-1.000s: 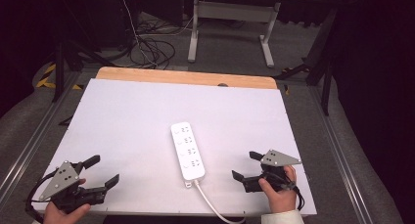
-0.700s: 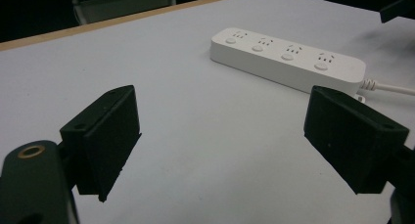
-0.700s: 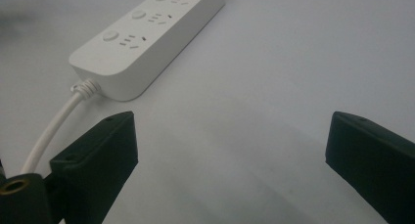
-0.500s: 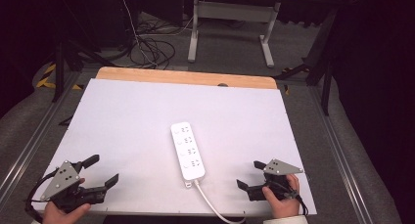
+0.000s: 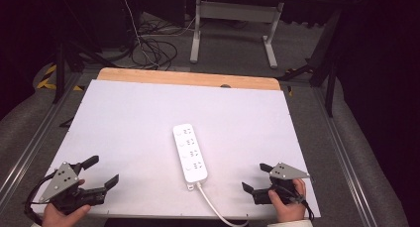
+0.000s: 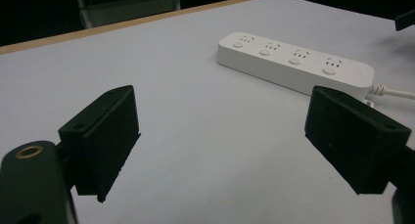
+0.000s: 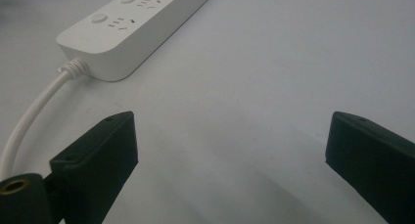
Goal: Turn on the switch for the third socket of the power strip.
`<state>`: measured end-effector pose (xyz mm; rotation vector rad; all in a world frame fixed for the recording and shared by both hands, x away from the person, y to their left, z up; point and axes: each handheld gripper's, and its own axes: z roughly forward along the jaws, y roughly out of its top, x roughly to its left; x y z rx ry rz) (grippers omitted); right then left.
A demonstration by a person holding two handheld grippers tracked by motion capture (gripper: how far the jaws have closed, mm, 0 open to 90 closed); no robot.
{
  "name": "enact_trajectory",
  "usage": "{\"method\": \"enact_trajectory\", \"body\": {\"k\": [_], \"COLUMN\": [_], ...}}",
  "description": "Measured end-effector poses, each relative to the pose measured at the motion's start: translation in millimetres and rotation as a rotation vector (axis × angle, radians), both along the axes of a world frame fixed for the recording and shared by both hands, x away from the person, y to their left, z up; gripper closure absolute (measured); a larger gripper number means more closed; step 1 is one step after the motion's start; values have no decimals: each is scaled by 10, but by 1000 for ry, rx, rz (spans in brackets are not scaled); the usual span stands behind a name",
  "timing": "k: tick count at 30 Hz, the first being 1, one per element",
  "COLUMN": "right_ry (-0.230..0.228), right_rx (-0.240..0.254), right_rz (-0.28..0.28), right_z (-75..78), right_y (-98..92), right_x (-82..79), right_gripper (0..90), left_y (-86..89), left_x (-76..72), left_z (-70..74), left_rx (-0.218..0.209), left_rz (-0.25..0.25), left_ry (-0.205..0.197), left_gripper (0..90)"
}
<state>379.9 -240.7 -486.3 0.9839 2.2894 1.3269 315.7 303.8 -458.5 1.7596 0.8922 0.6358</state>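
Black jaws spread wide on both tools I'm running, nothing between either pair. My left gripper (image 5: 101,173) sits at the near left corner of the board (image 5: 124,118), held in a hand (image 5: 62,214); its own view shows bare white surface between the jaws. My right gripper (image 5: 256,178) sits at the near right edge, also in a hand (image 5: 287,207), jaws pointing left across the board and just as far apart.

Between the two, ahead and inward of each, lies the strip (image 5: 189,152): a white power strip flat on the board, well apart from both grippers. From the left gripper it lies ahead and to the right (image 6: 293,62), four sockets up. From the right gripper it lies ahead and to the left (image 7: 132,28), cord end nearest. Its cord (image 5: 215,207) runs off the near edge, passing left of the right jaws (image 7: 29,121).

Beyond the strip the board ends at a wooden edge (image 5: 188,78).
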Motion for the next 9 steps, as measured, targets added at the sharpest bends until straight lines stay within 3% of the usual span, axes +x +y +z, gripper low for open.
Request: {"method": "enact_trajectory", "body": {"k": [5, 9], "right_ry": [-3, -3], "right_rx": [6, 14], "right_rz": [-2, -7], "right_z": [7, 8], "right_y": [-11, -20], "right_x": [-5, -3], "right_gripper": [54, 54], "left_y": [-9, 11], "left_x": [0, 13], "left_z": [3, 9], "left_rx": [16, 14], "left_rz": [-3, -4], "left_ry": [4, 32], "left_gripper": [131, 138]}}
